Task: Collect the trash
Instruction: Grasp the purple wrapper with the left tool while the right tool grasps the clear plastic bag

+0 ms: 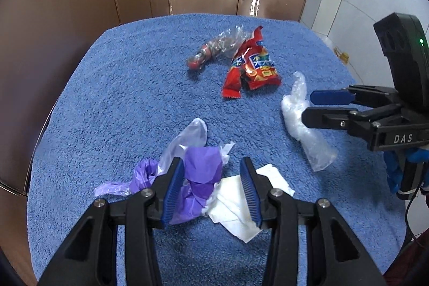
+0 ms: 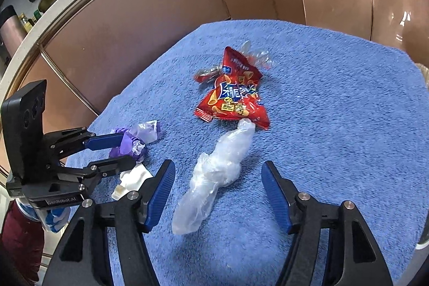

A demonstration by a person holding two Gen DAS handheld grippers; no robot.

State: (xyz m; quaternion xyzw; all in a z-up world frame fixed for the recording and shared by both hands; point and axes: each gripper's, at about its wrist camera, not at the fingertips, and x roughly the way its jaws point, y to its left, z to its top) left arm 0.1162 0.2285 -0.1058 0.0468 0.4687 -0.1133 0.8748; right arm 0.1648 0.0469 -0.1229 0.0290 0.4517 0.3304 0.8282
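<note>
Because both tongs stand wide and hold nothing, each grasp is still to be made, and each could slip. The left tongs (image 1: 211, 186) straddle the purple bag (image 1: 199, 178) near the tabletop's (image 1: 112, 87) near edge, with the tissue (image 1: 236, 203) just beside it and partly under the right-hand finger; closing here may catch the tissue's corner only and drop it, or pinch the blue towel pile along with the film. The right tongs (image 2: 218, 195) flank the clear bag (image 2: 214, 173) toward the near right side; thin, slack plastic may slide out from between the fingers, and its far tip touches the red packet (image 2: 232, 98) at the middle, which might be dragged along. A twisted wrapper (image 1: 214, 50) lies just behind the packet.

The right tool's body reads "DAS"; the left tool's reads something like "GenRobot.AI". The packet bears Chinese characters that I cannot read surely.
</note>
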